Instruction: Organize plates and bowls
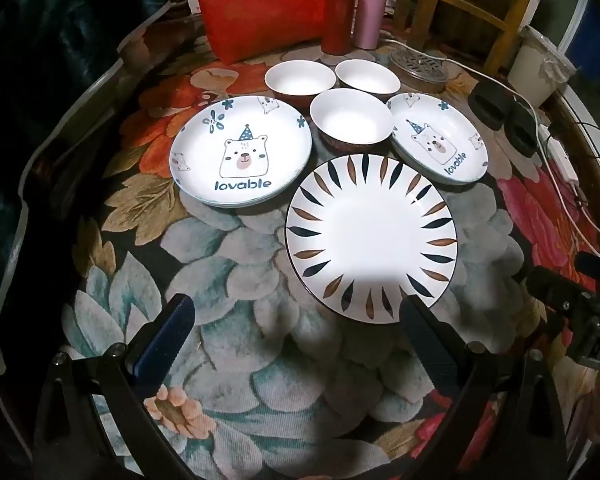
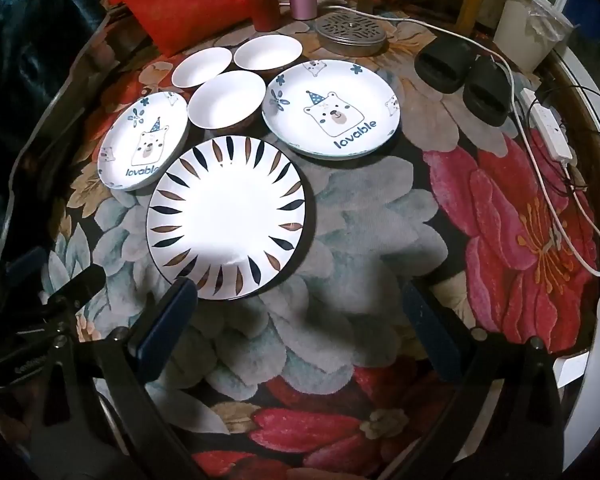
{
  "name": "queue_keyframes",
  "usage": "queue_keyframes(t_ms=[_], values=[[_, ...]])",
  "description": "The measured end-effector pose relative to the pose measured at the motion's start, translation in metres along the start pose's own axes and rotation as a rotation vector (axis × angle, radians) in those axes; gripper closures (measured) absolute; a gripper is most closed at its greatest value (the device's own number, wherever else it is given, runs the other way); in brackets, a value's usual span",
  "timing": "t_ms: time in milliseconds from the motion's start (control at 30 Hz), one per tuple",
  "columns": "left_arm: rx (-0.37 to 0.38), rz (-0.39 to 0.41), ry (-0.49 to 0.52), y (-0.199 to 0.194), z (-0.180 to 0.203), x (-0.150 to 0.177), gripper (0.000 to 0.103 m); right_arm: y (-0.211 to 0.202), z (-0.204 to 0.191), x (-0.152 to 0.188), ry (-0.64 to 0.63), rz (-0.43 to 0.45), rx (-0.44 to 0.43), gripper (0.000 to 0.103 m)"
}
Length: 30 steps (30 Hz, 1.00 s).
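A leaf-patterned plate (image 1: pixel 370 236) (image 2: pixel 226 218) lies nearest on the floral cloth. Behind it stand three white bowls (image 1: pixel 350 120) (image 2: pixel 226 100) in a cluster. A bear plate marked "lovable" (image 1: pixel 240 150) (image 2: pixel 142 146) lies left of the bowls, seemingly a stack. Another bear plate (image 1: pixel 440 142) (image 2: pixel 332 108) lies to their right. My left gripper (image 1: pixel 296 312) is open and empty, just short of the leaf plate's near edge. My right gripper (image 2: pixel 300 292) is open and empty, near the leaf plate's right front edge.
A red bag (image 1: pixel 260 4), a red flask (image 1: pixel 338 8) and a pink flask (image 1: pixel 370 6) stand at the back. A round metal grate (image 2: pixel 350 34), black slippers (image 2: pixel 464 76), a white power strip (image 2: pixel 550 130) and its cable lie at the right.
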State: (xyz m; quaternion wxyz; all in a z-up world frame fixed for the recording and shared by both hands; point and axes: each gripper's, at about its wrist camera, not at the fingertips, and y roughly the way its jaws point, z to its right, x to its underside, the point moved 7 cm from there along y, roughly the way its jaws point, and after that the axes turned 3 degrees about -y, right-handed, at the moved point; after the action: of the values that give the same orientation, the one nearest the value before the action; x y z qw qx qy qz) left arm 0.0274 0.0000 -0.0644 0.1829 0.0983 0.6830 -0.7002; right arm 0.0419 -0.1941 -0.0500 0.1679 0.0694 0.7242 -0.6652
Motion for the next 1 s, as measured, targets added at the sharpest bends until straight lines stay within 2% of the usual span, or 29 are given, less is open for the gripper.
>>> queue_keyframes(t_ms=[1000], values=[[0.0,0.0,0.001,0.0,0.0001,0.0001,0.0,0.001,-0.0005,0.001,-0.002,-0.002,0.005,0.001]])
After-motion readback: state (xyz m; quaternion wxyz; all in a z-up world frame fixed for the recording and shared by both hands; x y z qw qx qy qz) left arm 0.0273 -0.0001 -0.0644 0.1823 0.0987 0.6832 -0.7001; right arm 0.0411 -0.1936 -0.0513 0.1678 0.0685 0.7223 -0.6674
